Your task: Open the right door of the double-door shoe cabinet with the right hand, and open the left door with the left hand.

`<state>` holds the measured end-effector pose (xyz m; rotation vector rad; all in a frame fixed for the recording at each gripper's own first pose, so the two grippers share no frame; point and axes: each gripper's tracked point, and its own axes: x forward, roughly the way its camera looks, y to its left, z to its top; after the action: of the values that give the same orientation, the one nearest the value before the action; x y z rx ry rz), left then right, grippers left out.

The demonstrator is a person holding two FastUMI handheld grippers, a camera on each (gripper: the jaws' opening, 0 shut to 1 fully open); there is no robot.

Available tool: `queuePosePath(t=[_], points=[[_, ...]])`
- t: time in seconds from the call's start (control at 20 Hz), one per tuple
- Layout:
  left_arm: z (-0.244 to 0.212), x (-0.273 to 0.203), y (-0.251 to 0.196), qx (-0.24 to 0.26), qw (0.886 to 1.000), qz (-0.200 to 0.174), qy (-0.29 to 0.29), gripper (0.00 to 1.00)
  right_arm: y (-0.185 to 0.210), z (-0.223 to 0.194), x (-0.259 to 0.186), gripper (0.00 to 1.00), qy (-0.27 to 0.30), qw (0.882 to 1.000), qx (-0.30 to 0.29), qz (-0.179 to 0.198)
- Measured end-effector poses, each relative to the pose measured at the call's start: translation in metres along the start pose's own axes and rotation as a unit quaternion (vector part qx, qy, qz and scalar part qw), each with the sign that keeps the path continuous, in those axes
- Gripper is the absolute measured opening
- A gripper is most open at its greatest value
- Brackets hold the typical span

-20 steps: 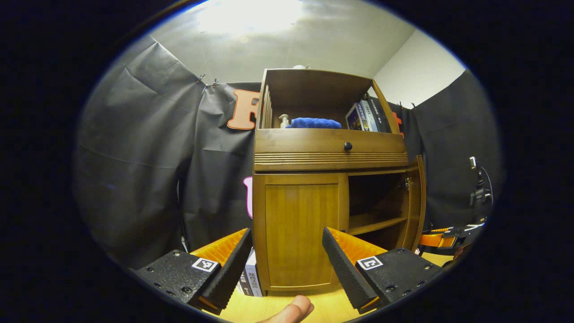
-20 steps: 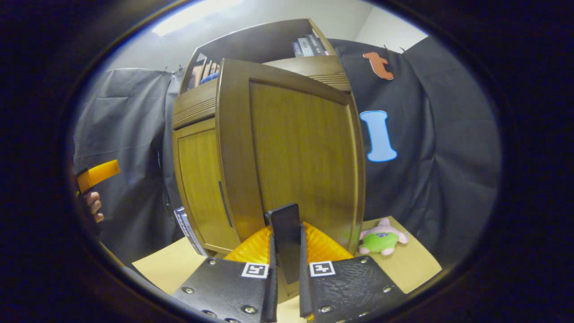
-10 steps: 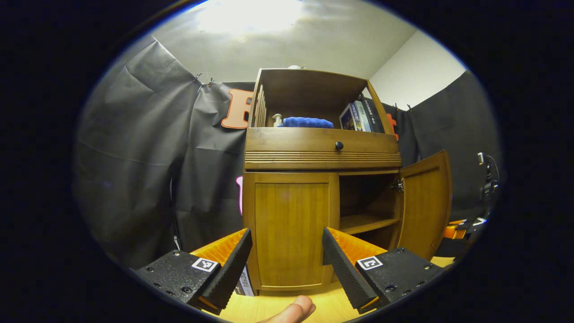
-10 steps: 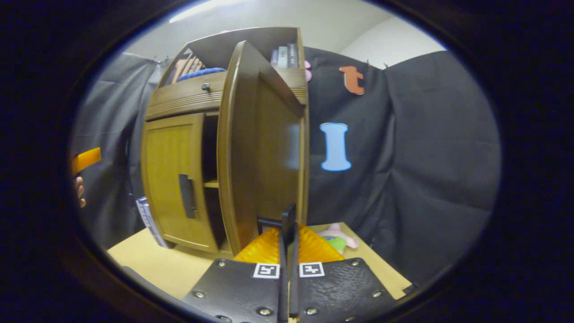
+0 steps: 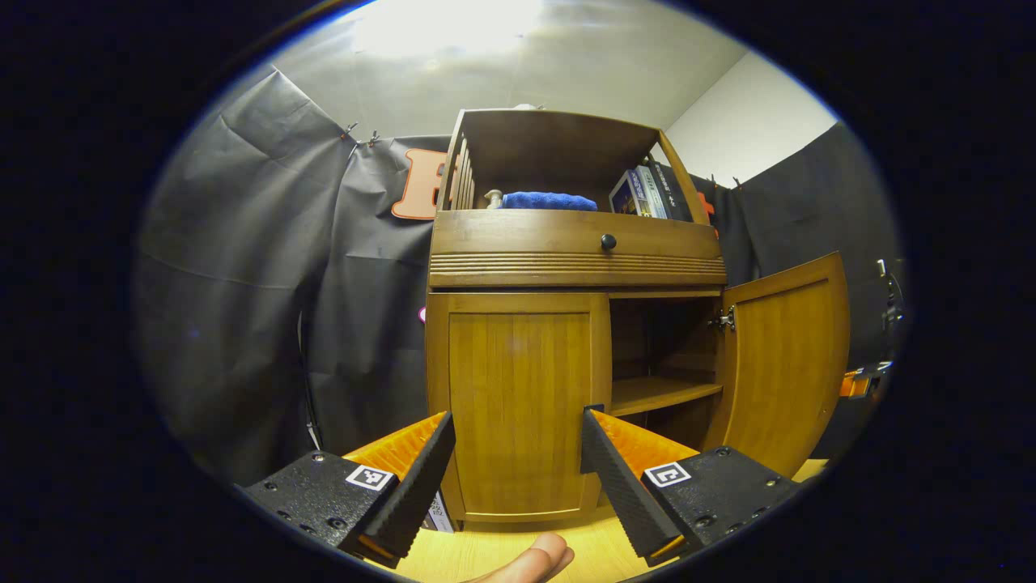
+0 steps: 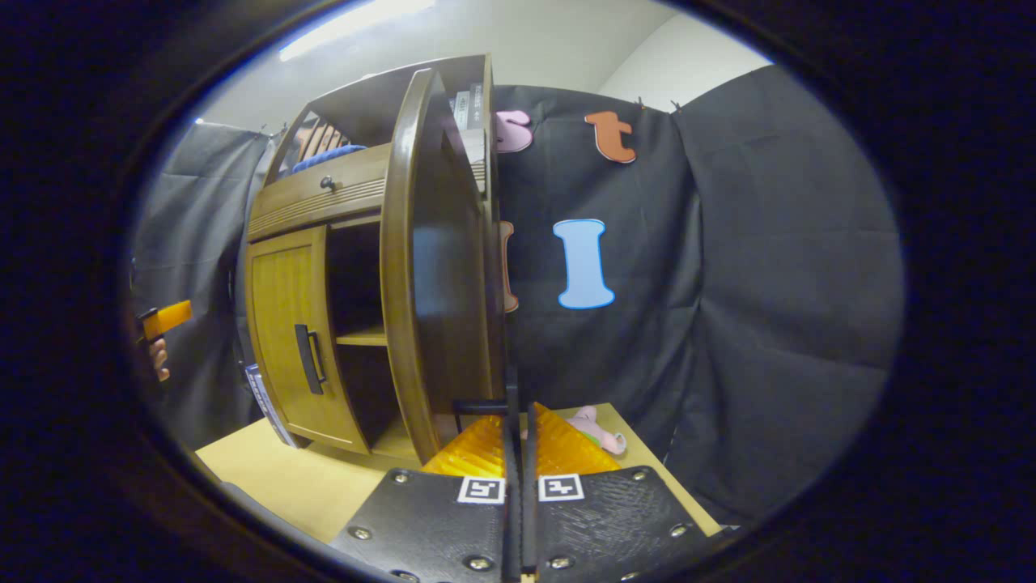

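Observation:
The wooden shoe cabinet (image 5: pixel 575 259) stands on a table. Its left door (image 5: pixel 518 405) is closed; in the right gripper view that left door (image 6: pixel 283 340) carries a black handle (image 6: pixel 307 360). The right door (image 5: pixel 785 356) stands swung wide open, baring an inner shelf (image 5: pixel 660 393). In the right gripper view the right door (image 6: pixel 437 267) is seen nearly edge-on, and my right gripper (image 6: pixel 518 437) is shut on its black handle (image 6: pixel 481 403). My left gripper (image 5: pixel 518 461) is open in front of the left door, apart from it. The left gripper (image 6: pixel 166 317) also appears far left, held by a hand.
Above the doors are a drawer with a black knob (image 5: pixel 607 241) and an open shelf holding a blue towel (image 5: pixel 546 201) and books (image 5: pixel 639 193). A plush toy (image 6: pixel 595 425) lies on the wooden table (image 6: pixel 275 478). Books (image 5: pixel 439 514) lean at the cabinet's lower left.
The right door has swung from half open to wide open, drawn by my right gripper on its handle. My left gripper has edged a little closer to the left door, still open.

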<state>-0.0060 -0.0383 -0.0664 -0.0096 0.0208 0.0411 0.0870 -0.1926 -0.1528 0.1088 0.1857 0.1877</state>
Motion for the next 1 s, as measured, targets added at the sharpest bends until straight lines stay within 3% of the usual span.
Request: queuePosePath(t=[0.45,0.6,0.7,0.8,0.9,1.0], points=[[-0.029,0.037,-0.031,0.002,1.0,-0.024,0.009,0.97,-0.01,0.0,0.005,0.01,0.005,0.998,0.021,0.062],[-0.036,0.058,-0.048,0.003,0.999,-0.034,0.014,0.96,-0.01,-0.002,0.003,0.01,0.013,0.998,0.036,0.049],[-0.042,0.073,-0.06,0.001,0.999,-0.041,0.018,0.97,-0.013,0.002,0.004,0.09,0.004,1.0,0.008,0.025],[-0.051,0.091,-0.07,0.0,0.998,-0.049,0.029,0.97,-0.015,0.006,-0.006,0.29,-0.006,1.0,-0.024,-0.006],[-0.064,0.113,-0.084,-0.005,0.997,-0.059,0.041,0.97,-0.032,0.009,-0.029,0.57,-0.017,0.999,-0.034,-0.037],[-0.074,0.133,-0.098,-0.011,0.996,-0.075,0.046,0.98,-0.036,0.018,-0.048,0.8,-0.033,0.999,-0.013,-0.039]])
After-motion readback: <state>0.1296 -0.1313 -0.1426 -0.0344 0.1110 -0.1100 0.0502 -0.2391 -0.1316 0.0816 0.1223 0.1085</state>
